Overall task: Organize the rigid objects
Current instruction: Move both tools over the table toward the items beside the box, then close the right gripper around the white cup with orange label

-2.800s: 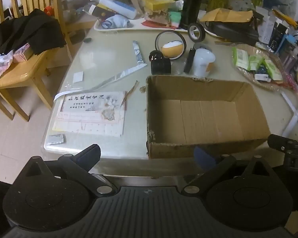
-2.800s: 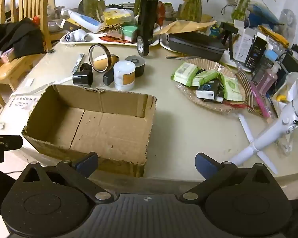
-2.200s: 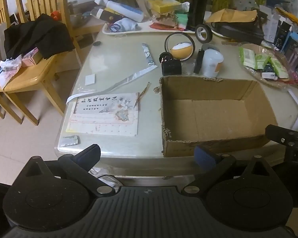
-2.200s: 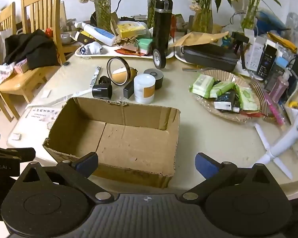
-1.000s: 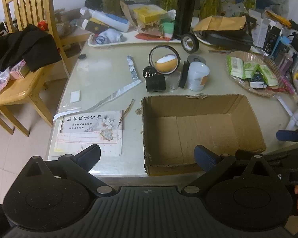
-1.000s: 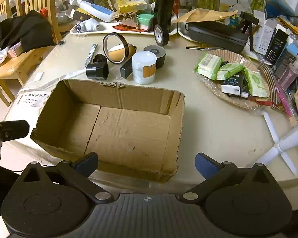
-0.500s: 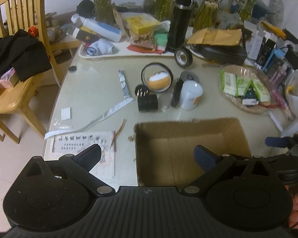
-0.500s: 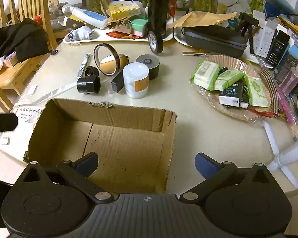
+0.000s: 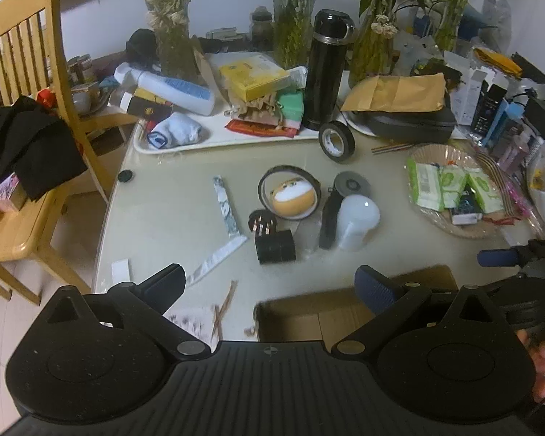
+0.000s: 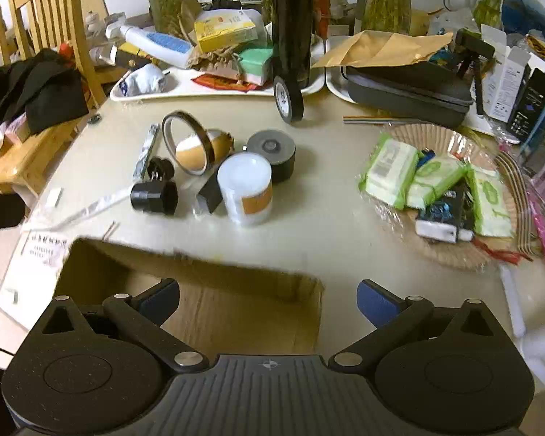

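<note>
Both claws are gaping wide, gripping nothing: left claw and right claw are hovering over the cardboard box. White canister is standing on the desk beyond the box.

My own tongs cover most of the open brown cardboard box at the table's near edge; its far rim is blurred. The black flask's top is cut off by the frame. Labels on the green wipe packets are too small to read.
</note>
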